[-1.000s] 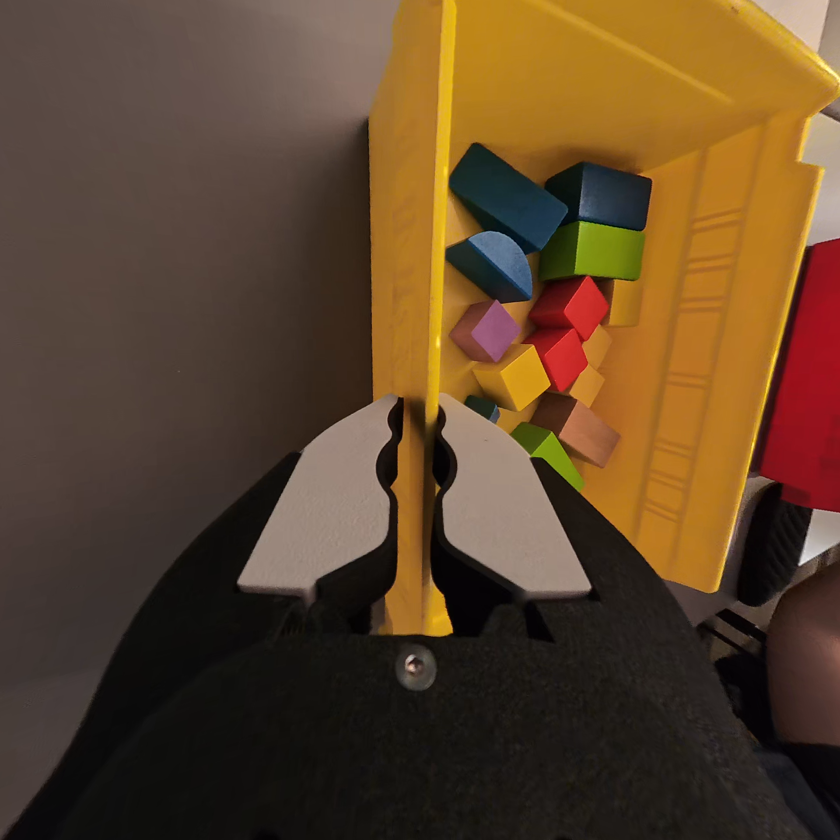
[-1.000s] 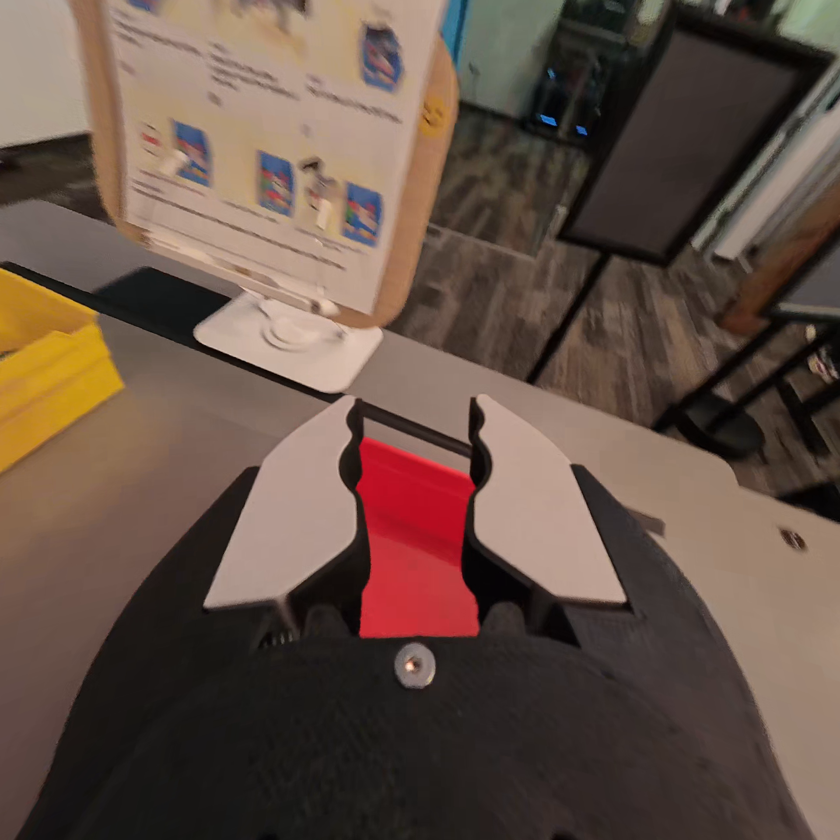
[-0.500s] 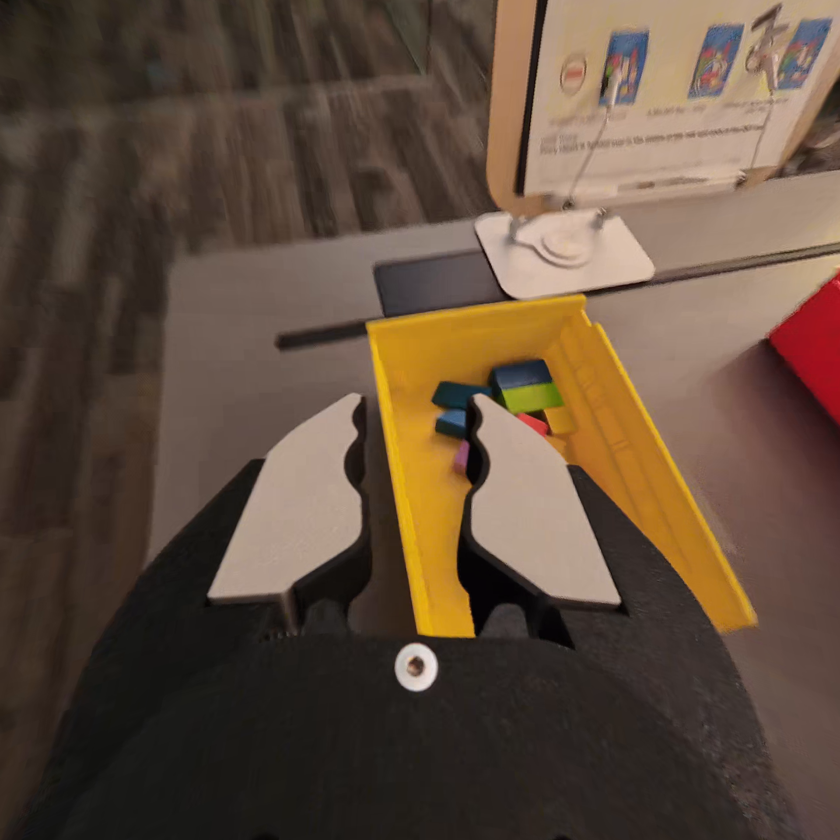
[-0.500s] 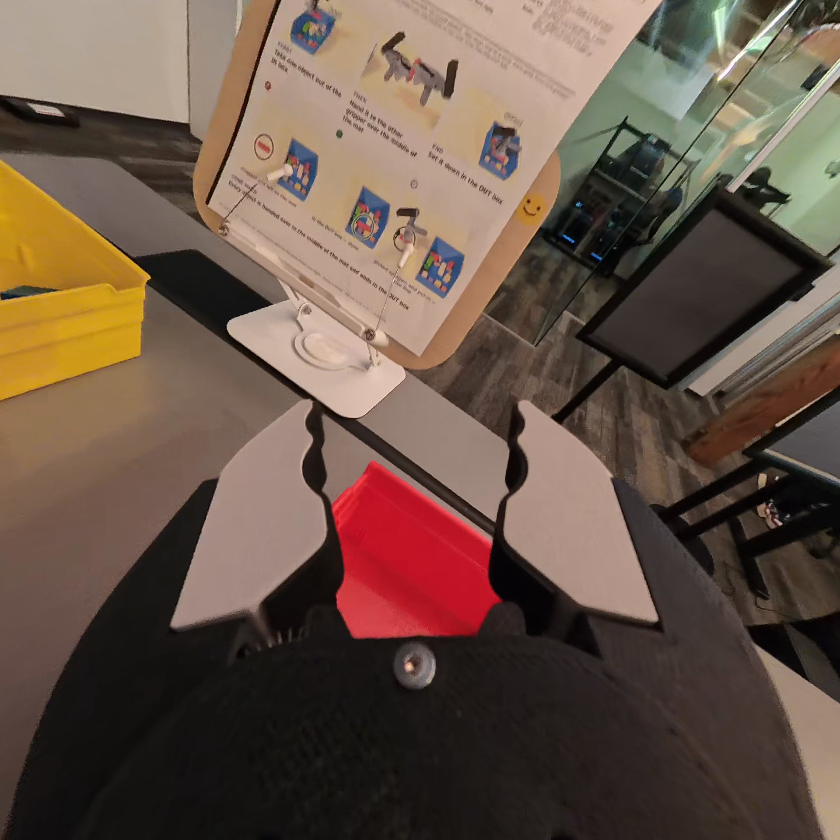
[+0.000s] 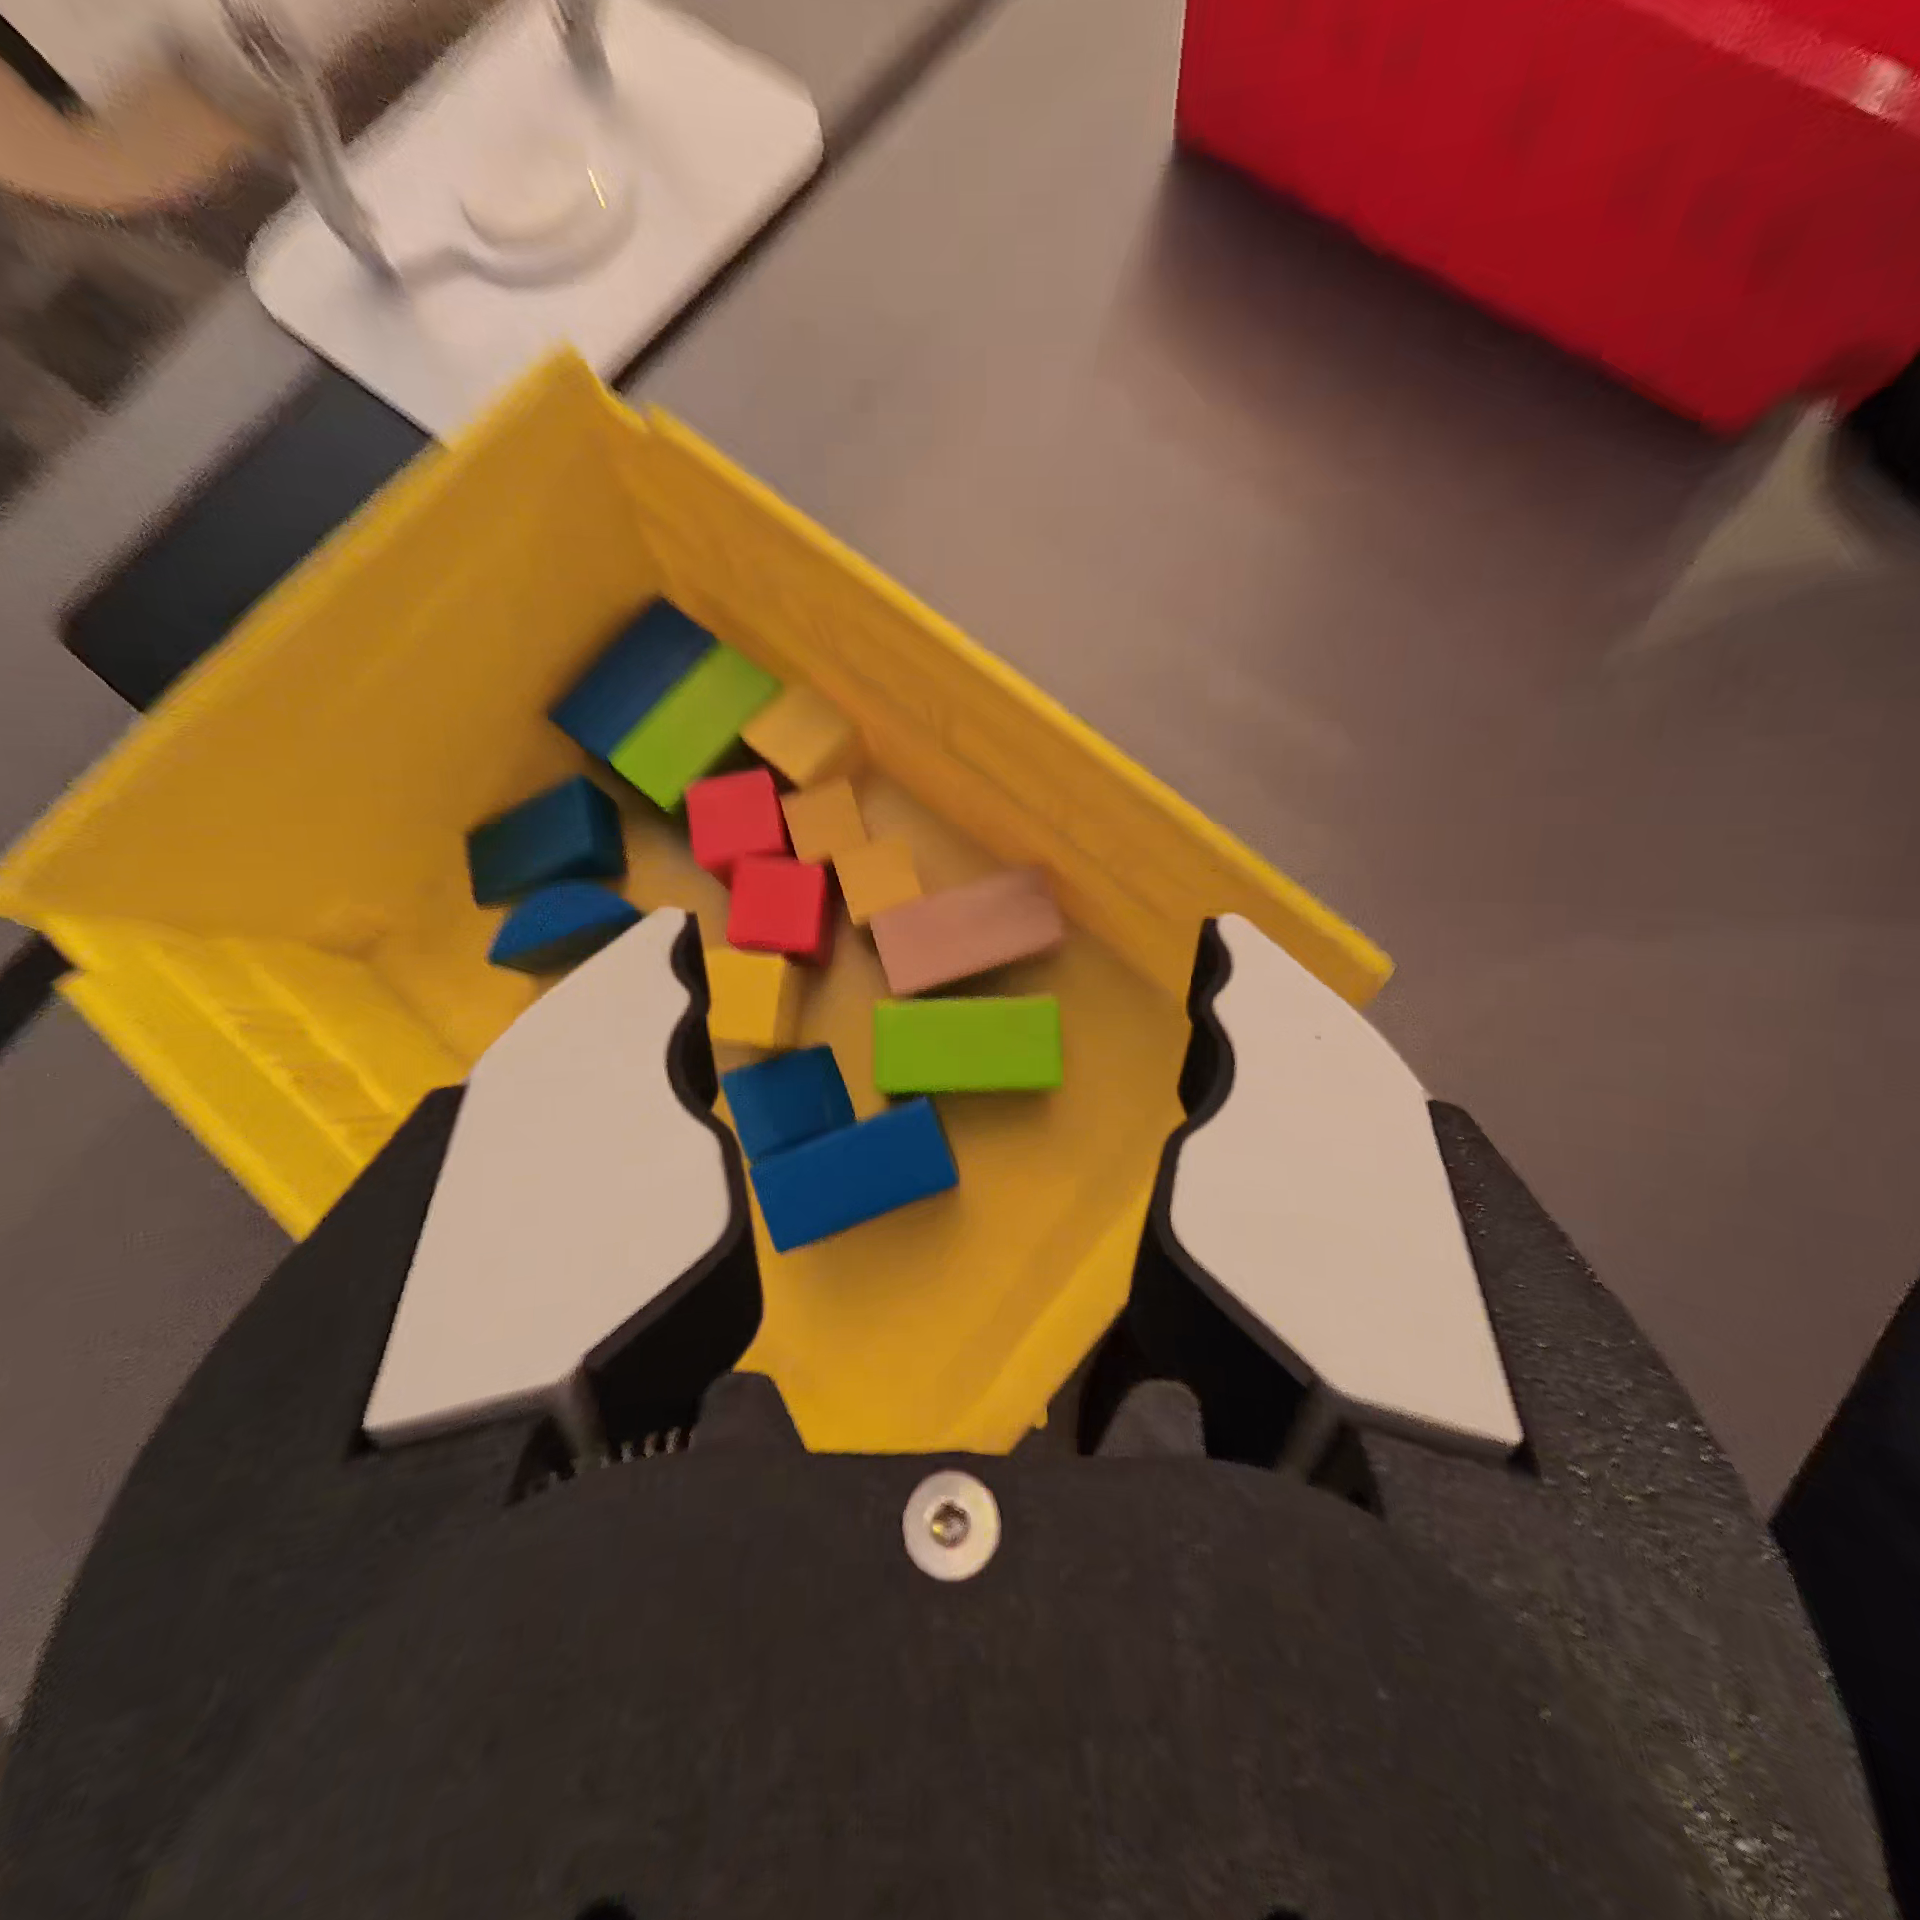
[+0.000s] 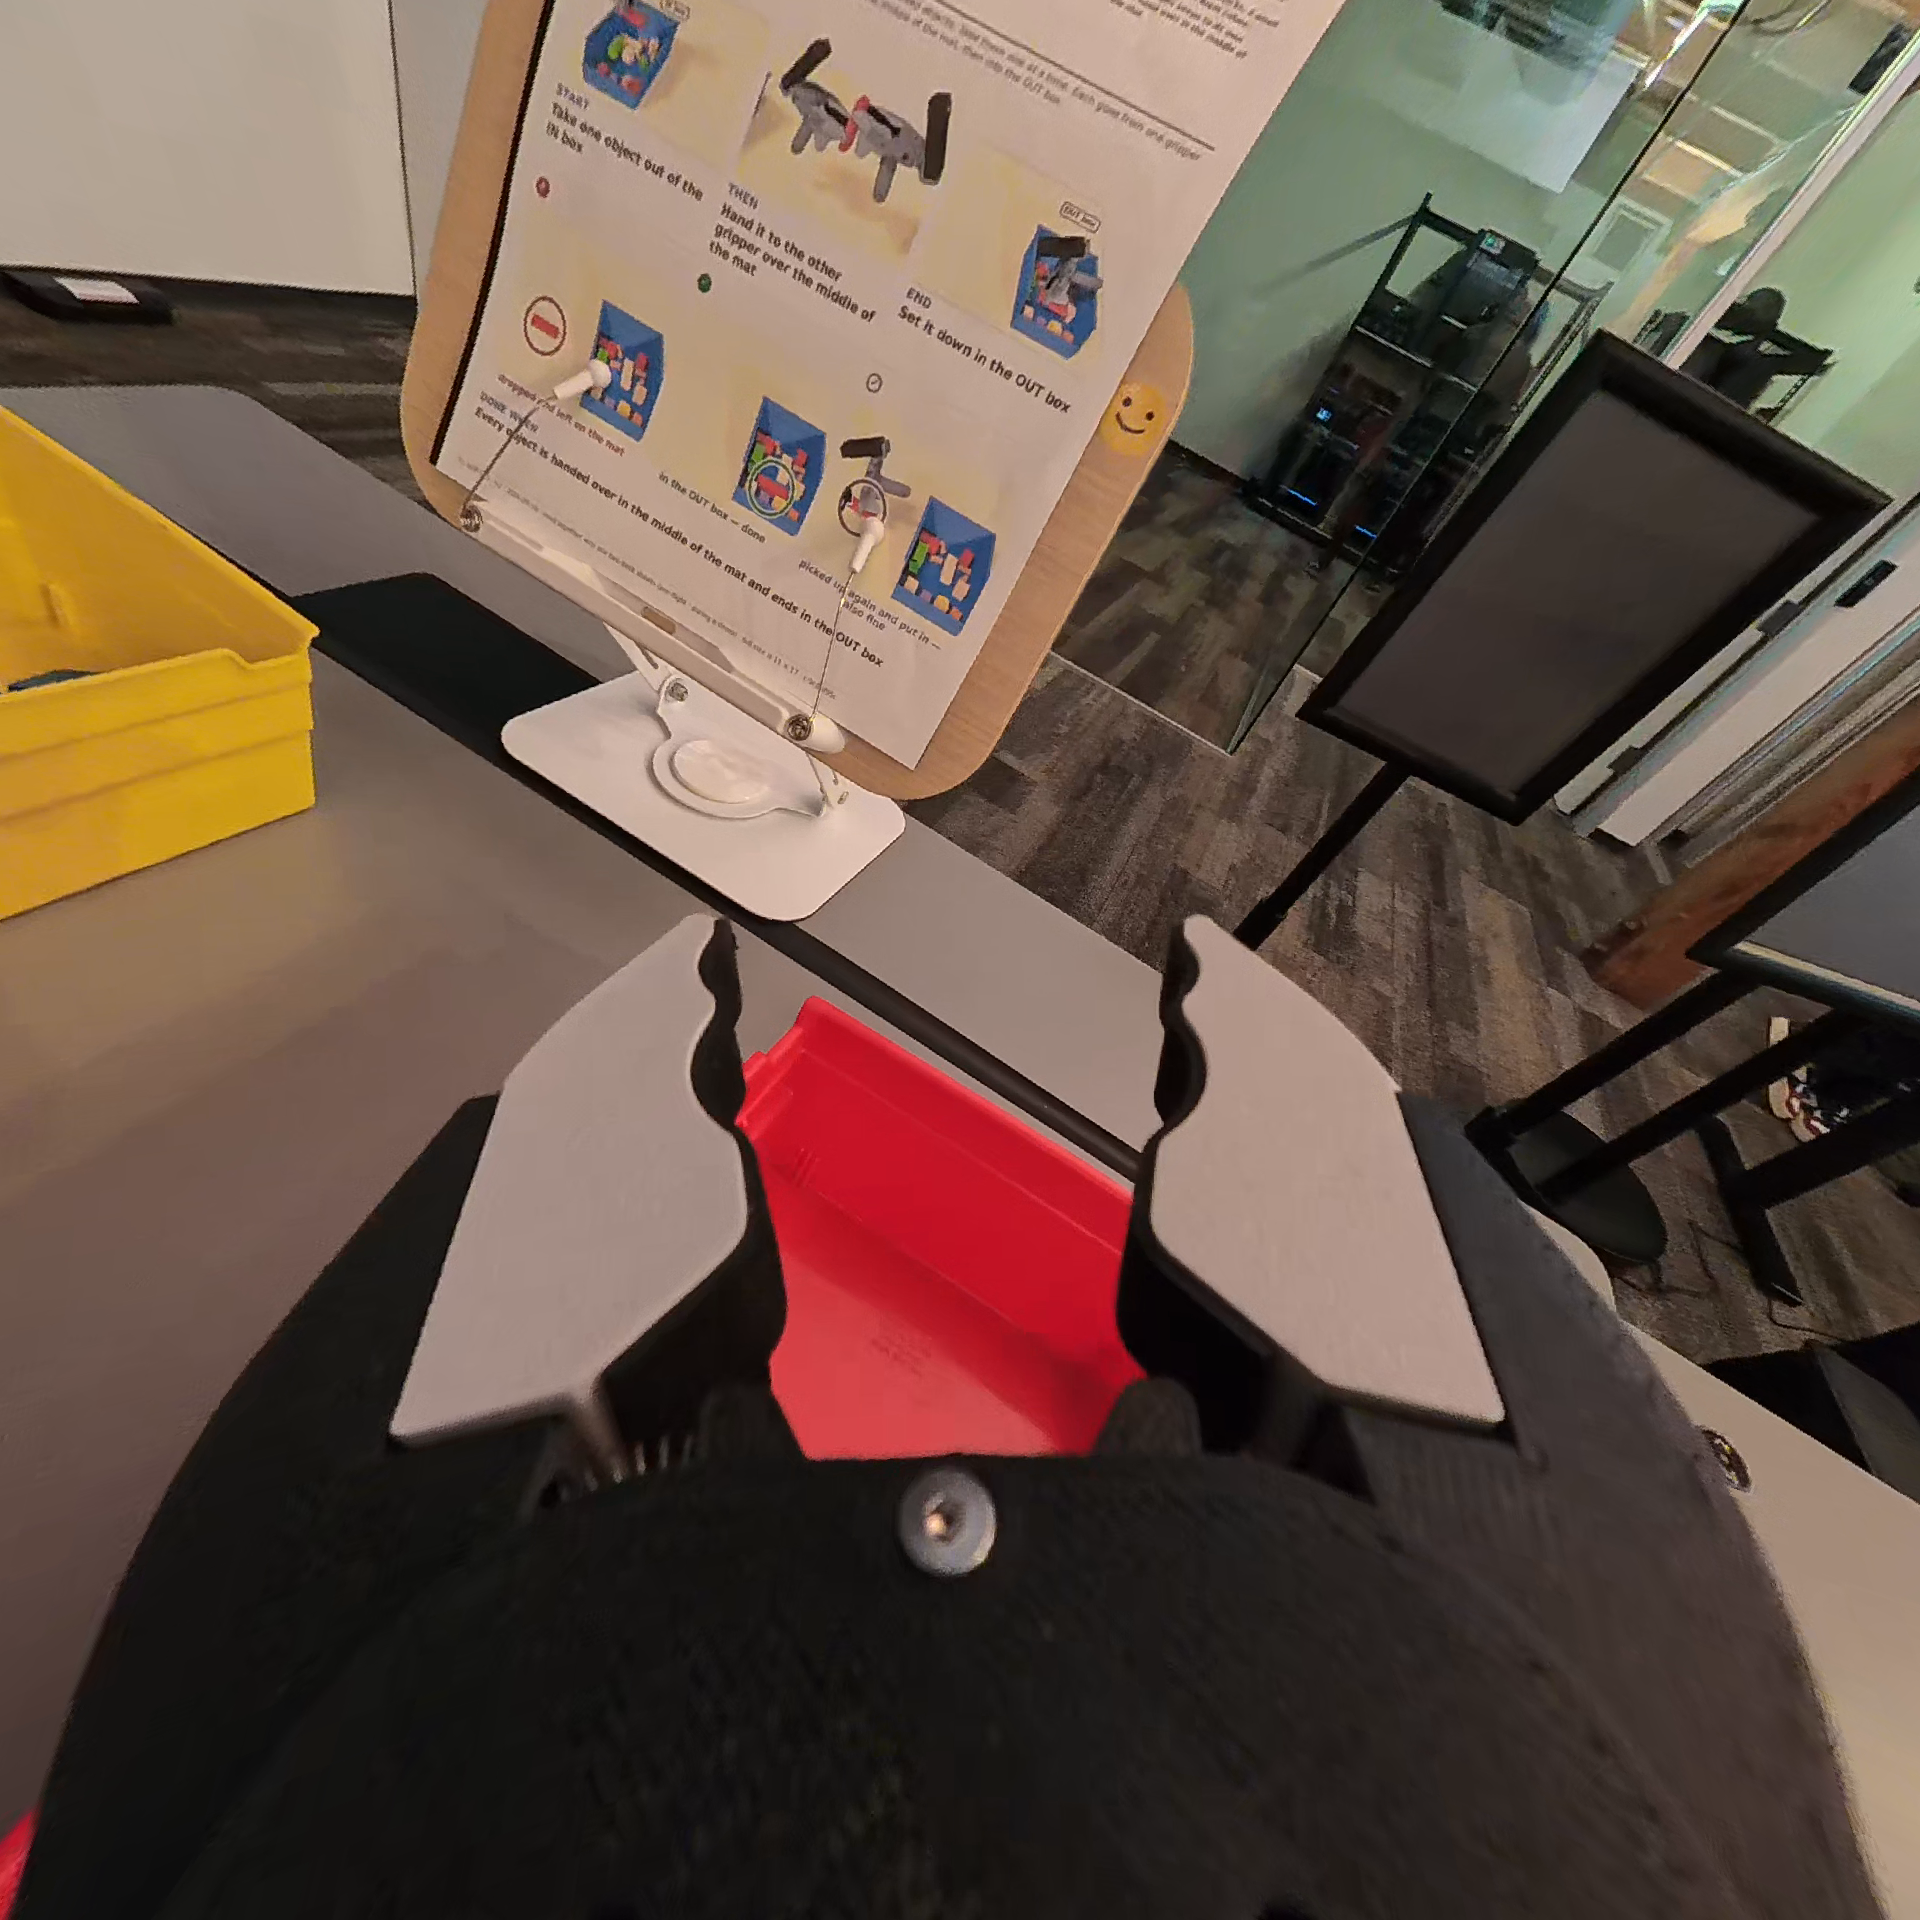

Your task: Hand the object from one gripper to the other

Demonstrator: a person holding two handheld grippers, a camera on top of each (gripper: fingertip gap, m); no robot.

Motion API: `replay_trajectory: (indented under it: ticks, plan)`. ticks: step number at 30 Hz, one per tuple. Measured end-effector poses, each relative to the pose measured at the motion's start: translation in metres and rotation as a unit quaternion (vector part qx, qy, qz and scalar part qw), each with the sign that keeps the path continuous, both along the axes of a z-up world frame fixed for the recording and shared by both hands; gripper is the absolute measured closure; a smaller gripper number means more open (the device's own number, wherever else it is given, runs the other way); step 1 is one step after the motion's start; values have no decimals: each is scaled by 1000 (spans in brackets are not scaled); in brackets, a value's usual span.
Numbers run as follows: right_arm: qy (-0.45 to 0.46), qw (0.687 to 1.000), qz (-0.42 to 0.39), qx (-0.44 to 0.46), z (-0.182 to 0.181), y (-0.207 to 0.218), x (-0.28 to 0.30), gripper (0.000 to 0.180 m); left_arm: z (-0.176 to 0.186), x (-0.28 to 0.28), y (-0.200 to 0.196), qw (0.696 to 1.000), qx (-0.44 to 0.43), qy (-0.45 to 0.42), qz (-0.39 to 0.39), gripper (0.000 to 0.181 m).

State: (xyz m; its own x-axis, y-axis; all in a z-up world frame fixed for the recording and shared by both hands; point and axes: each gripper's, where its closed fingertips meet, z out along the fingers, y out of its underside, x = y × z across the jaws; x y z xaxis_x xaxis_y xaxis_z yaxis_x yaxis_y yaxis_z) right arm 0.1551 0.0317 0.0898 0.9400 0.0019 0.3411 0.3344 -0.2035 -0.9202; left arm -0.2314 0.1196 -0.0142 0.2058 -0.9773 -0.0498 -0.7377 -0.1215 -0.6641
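A: Hovering above the yellow bin [image 5: 343, 748], the left gripper [image 5: 940, 935] has its fingers spread wide and nothing is held between them. Item one, logged.

B: Contents of that bin?

A: Wooden blocks, loose. Between the fingertips: a yellow cube [image 5: 753, 997], a green block [image 5: 966, 1044], and two blue blocks [image 5: 831, 1143] lying against each other nearer the palm. Just beyond the tips: two red cubes [image 5: 758, 862], a brown block [image 5: 966, 930], three small orange-yellow cubes [image 5: 831, 816]. Beyond those, a blue and a green block [image 5: 665, 712] side by side. Just off the left fingertip, a blue half-round [image 5: 556, 925], with a dark teal block [image 5: 540, 842] beyond it.

B: Which one is the object to hand over?

A: It cannot be told; none is gripped, all lie in the bin.

B: Item two?

A: The right gripper [image 6: 945, 940], fingers equally wide apart, empty. Below and between them sits a red bin [image 6: 935, 1226], its visible floor bare.

B: Surroundings?

A: A grey table [image 6: 260, 1039] carries both bins. Ahead of the right fingertips stands an instruction sheet [image 6: 810, 343] on a white stand [image 6: 717, 810]; the yellow bin lies far off its left finger. In the left wrist view the red bin lies beyond the right finger, well apart from the yellow one, and the white stand shows blurred ahead.
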Motion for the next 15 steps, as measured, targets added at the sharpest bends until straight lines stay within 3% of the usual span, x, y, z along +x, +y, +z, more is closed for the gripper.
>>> replay_trajectory:
  ticks: [5,15]
  plan:
    - [14,1000,4,7,4,-6,1,101,-66,-24,-11,987,-38,158,2,92]
    - [21,1000,10,-5,0,-11,4,101,-112,-20,-3,973,-33,229,11,95]
